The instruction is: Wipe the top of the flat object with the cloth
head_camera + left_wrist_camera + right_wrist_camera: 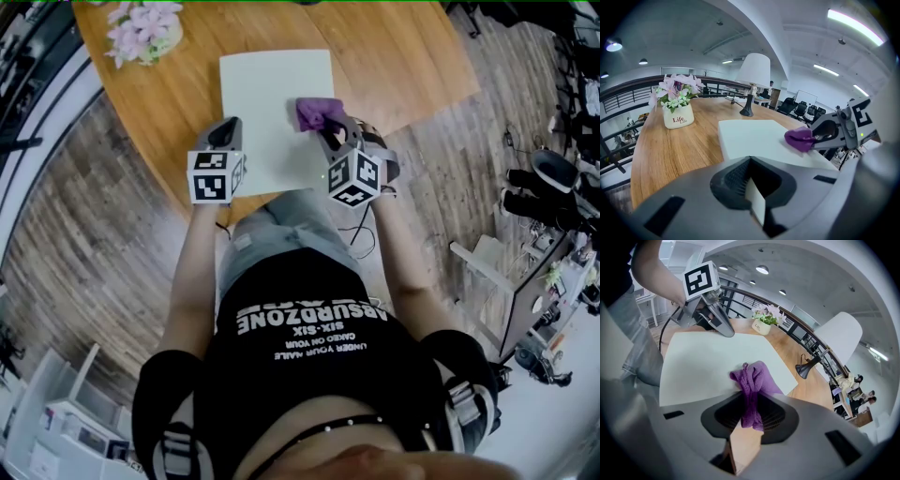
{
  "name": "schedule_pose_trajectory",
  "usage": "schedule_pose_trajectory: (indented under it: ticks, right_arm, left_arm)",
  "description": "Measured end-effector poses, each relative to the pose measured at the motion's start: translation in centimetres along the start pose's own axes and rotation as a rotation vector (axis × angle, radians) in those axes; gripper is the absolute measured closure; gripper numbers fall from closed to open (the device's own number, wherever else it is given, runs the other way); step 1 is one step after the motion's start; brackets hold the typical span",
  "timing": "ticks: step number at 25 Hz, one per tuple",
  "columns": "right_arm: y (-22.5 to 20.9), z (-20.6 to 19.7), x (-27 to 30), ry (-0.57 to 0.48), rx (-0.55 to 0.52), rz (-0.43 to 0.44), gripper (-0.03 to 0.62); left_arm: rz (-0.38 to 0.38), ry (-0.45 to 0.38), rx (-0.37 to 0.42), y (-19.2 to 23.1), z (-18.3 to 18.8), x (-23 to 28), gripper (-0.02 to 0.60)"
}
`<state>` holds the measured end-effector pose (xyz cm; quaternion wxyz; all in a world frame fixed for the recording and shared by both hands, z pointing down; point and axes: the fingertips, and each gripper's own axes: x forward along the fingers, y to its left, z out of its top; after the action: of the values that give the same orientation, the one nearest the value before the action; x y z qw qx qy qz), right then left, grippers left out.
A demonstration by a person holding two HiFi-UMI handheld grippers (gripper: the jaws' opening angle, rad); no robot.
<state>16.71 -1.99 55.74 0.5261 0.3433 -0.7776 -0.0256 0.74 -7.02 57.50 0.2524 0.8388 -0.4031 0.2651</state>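
**Cloth (pixel 319 112) held bunched on the pale flat object (pixel 272 103)**

The purple cloth is clamped in the jaws of the right gripper (pixel 325 128) and rests on the flat object at its 3 o'clock edge in the head view. The flat object lies on the wooden bench (pixel 403 56), near the 6 o'clock rim. It is judged thin, light and liable to slide when wiped. The cloth is judged soft and limp, best held by its gathered middle. The jaws of the left gripper (pixel 228 131) are seen together, nothing between them, at the object's 8 o'clock edge.
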Motion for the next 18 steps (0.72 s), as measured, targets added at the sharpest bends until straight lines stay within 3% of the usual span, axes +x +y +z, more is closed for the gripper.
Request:
schedule_pose_trajectory:
  ticks: [18]
  right_arm:
    - [4.3, -1.4, -3.0, 0.001, 0.008, 0.03, 0.491]
  left_arm:
    - [0.02, -0.022, 0.03, -0.2, -0.1, 0.0, 0.565]
